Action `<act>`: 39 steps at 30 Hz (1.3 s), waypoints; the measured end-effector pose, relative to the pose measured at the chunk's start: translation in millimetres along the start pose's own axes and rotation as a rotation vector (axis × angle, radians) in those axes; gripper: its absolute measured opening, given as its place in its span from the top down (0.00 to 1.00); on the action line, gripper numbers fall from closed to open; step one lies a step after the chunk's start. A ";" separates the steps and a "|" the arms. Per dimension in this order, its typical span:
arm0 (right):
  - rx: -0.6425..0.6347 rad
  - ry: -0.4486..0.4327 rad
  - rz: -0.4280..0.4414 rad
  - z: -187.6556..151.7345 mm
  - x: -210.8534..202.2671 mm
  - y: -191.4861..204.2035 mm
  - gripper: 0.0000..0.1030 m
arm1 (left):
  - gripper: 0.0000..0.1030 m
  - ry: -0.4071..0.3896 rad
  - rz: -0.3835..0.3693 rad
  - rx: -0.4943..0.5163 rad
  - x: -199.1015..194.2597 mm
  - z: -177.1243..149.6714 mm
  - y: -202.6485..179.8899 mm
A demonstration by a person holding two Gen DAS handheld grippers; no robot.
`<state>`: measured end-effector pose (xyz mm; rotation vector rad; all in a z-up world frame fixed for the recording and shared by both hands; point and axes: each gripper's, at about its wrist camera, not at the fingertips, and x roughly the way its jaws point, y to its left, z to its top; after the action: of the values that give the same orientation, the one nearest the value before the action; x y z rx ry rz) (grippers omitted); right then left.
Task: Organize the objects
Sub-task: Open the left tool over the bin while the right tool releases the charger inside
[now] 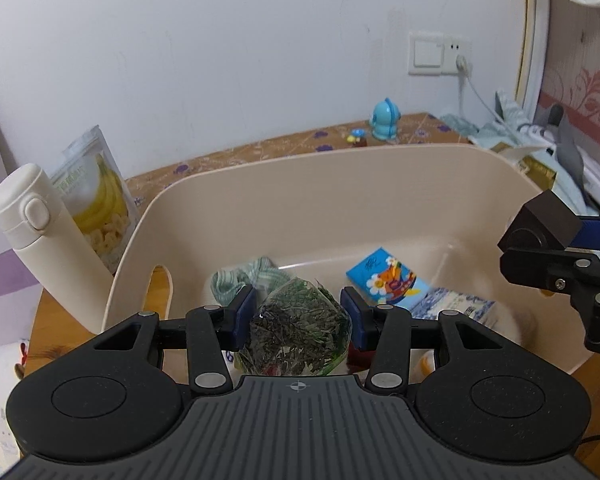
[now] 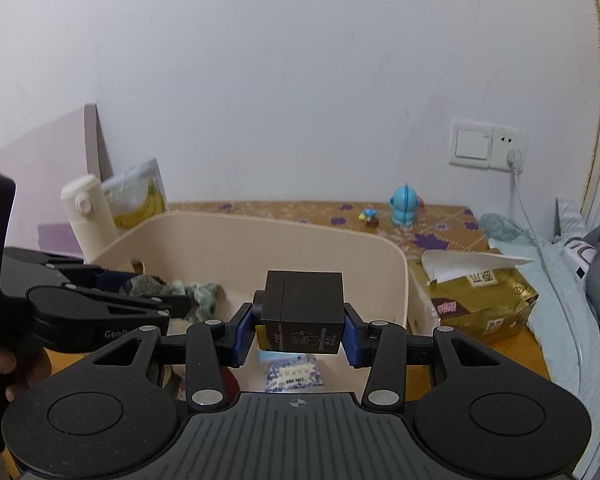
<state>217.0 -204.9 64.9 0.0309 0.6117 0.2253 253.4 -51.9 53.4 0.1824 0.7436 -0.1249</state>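
Observation:
A beige plastic bin (image 1: 332,184) stands on the table; it also shows in the right wrist view (image 2: 260,240). My left gripper (image 1: 298,320) is shut on a clear bag of dried green leaves (image 1: 298,328) and holds it over the bin. My right gripper (image 2: 296,336) is shut on a small black box (image 2: 302,312) above the bin's right side; the box also shows in the left wrist view (image 1: 548,220). Inside the bin lie a green cloth (image 1: 240,276), a blue cartoon packet (image 1: 388,280) and a blue-white packet (image 1: 456,304).
A white flask (image 1: 40,240) and a banana chips bag (image 1: 96,196) stand left of the bin. A blue toy figure (image 1: 385,119) and a small toy (image 1: 357,137) sit at the back. A gold tissue pack (image 2: 480,300) and bedding (image 2: 572,280) lie to the right.

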 end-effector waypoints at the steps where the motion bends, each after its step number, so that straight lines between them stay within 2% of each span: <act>1: 0.000 0.010 0.003 -0.2 2.5 0.2 0.59 | 0.53 0.008 0.004 0.004 2.3 -0.4 -1.0; 12: -0.025 0.117 0.001 -9.4 24.4 0.3 0.59 | 0.53 0.057 0.002 0.028 16.5 2.8 -6.4; 22: -0.049 0.134 -0.015 -11.5 24.5 4.9 0.59 | 0.52 0.100 0.008 0.058 23.3 3.1 -12.5; 23: -0.049 0.134 -0.015 -11.3 24.8 4.7 0.57 | 0.51 0.102 0.009 0.055 23.2 3.4 -12.5; 24: -0.047 0.131 -0.019 -11.6 24.6 5.0 0.50 | 0.46 0.107 0.009 0.051 23.0 4.1 -12.6; 25: -0.045 0.128 -0.020 -11.3 23.9 4.8 0.50 | 0.35 0.111 0.007 0.044 22.5 5.0 -12.2; 27: -0.042 0.123 -0.022 -10.8 22.1 4.4 0.50 | 0.22 0.105 -0.006 0.024 19.6 6.7 -10.8; 28: -0.042 0.120 -0.024 -10.7 21.2 4.6 0.48 | 0.19 0.093 -0.009 0.018 17.3 7.2 -10.0; 32: -0.035 0.106 -0.024 -10.3 15.8 1.7 0.38 | 0.19 0.086 -0.006 0.008 12.9 8.9 -8.4; 34: -0.028 0.089 -0.024 -9.6 11.7 -0.1 0.28 | 0.19 0.082 -0.005 0.000 10.4 8.9 -7.1; 39: -0.016 0.062 -0.011 -8.5 4.1 -2.3 0.19 | 0.19 0.065 0.004 -0.016 2.2 9.2 -3.6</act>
<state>215.8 -206.6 55.4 0.0055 0.6716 0.2207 260.5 -57.5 58.1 0.1730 0.8088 -0.1097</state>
